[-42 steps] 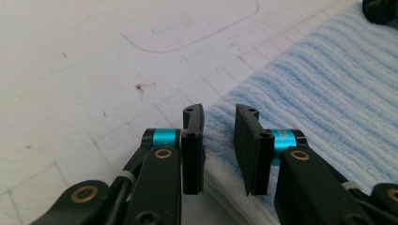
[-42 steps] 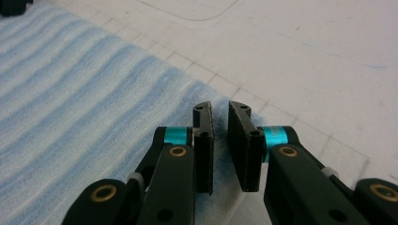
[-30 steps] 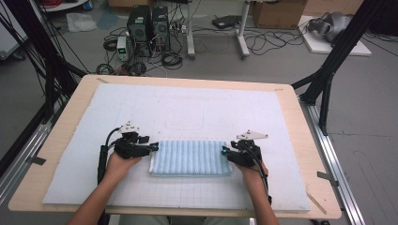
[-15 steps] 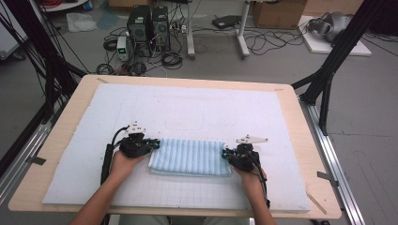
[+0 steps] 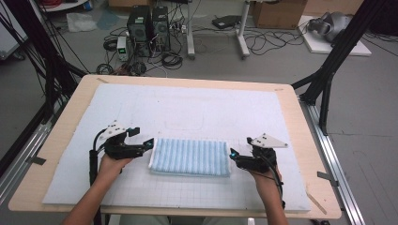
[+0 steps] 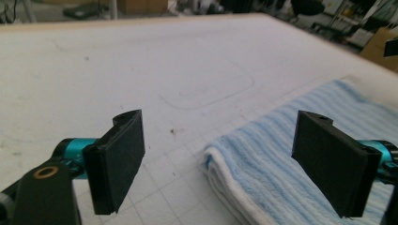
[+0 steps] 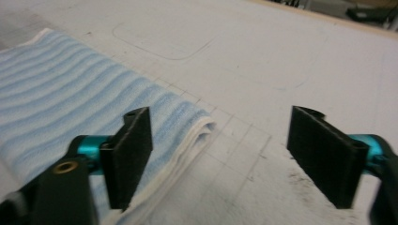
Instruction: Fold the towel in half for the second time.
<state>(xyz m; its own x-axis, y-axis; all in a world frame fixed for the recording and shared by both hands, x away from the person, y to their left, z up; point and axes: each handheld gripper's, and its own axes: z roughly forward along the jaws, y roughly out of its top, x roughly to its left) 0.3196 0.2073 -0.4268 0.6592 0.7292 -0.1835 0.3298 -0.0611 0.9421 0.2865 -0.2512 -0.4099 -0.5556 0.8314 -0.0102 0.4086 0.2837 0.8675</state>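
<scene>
Flanking folded towel (image 5: 190, 157) on desk (image 5: 286, 93) | left gripper (image 5: 148, 143) and right gripper (image 5: 233, 154) just sprung wide, holding nothing | fold apparently done, maybe another fold left

Between the black fingers (image 6: 117, 161) of both grippers lies a folded towel (image 5: 190, 157), pale blue with darker blue stripes and a white hem. Teal fittings sit behind the fingers. Under them a white mat (image 5: 187, 108) carries a faint grey grid, on a light wooden counter (image 5: 300, 117).
</scene>
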